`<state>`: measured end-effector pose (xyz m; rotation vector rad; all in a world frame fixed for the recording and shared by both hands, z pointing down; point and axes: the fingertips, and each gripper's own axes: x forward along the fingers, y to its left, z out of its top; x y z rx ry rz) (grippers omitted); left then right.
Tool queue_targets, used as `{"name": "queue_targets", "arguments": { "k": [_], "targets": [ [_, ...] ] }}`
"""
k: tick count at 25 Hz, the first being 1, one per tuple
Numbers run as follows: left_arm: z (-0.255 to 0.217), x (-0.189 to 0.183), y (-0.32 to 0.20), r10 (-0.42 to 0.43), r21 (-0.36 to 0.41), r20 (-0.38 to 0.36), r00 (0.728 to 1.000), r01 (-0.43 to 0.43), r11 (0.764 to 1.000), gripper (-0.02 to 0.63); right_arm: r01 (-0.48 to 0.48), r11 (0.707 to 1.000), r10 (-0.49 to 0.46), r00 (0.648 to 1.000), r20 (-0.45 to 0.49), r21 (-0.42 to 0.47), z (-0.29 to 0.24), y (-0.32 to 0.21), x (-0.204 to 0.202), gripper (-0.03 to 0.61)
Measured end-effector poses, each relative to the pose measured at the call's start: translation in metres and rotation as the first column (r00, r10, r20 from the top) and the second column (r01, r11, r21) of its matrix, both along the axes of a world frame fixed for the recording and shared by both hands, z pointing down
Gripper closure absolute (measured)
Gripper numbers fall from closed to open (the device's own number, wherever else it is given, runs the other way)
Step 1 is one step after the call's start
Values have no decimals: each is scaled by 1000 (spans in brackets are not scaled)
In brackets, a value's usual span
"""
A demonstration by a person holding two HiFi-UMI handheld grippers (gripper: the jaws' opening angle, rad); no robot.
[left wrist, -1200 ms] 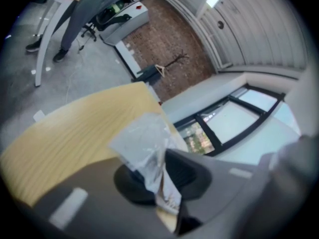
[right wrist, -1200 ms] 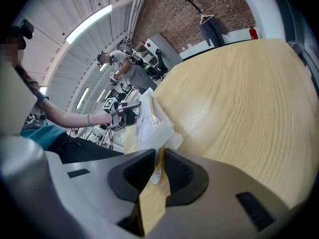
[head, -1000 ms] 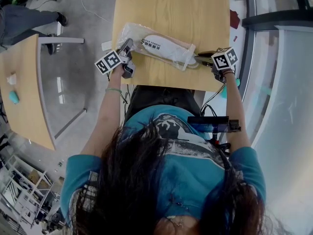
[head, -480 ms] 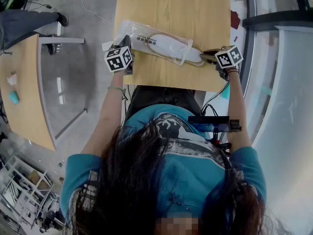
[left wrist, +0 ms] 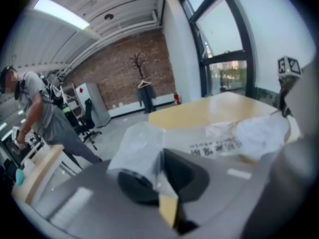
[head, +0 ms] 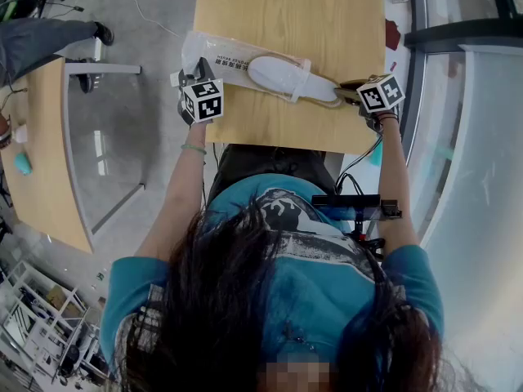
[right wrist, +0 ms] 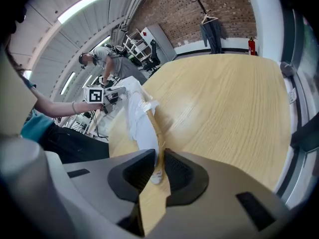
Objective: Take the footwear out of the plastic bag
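Observation:
A white slipper [head: 290,78] lies on the wooden table [head: 286,15], its right half out of the clear plastic bag [head: 214,54]. My left gripper [head: 194,78] is shut on the bag's left end at the table's left edge. In the left gripper view the crumpled film [left wrist: 137,153] is pinched between the jaws, and the slipper [left wrist: 261,133] shows beyond it. My right gripper [head: 347,95] is shut on the slipper's right tip. In the right gripper view the slipper [right wrist: 142,128] runs away from the closed jaws toward the left gripper's marker cube [right wrist: 94,94].
A second wooden table [head: 41,153] stands to the left with a teal object [head: 23,163] on it. A person [head: 49,39] stands at the far left. Glass wall and dark frames [head: 458,31] run along the right. The slipper lies near the table's front edge [head: 286,141].
The left gripper has rolled and moved left and away with the bag's end. The bag has slid left off the slipper, so more of the slipper lies bare. The right gripper has barely shifted.

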<state>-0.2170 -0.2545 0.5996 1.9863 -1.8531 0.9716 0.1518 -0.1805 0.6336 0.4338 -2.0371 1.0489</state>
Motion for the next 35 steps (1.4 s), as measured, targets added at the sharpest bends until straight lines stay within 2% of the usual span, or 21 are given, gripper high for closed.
{"name": "queue_targets", "arguments": {
  "k": [3,11,15,22,29,35],
  "targets": [
    [0,-1,0,2,0,49,999,-2,1000,611,-4,1000,4,1000,-5,0,0,-1,3,509],
    [0,-16,1,-22,-7,82,996,23,1000,611,-41,999,41,999,-24,-5,-1,2,18,509],
    [-4,-37,1,-87,1,112,990,87,996,611,-51,999,51,998,-43,-3,-1,1,24,509],
    [-22,-72,2,-203,62,191,960,195,979,612,-105,994,107,991,-84,21,-2,-5,42,508],
    [-17,-91,14,-323,50,171,931,319,946,612,-223,974,225,970,-92,32,-2,-8,67,508],
    [-3,-83,26,-340,7,120,933,342,940,612,-387,922,388,920,-55,24,2,-12,77,508]
  ]
}}
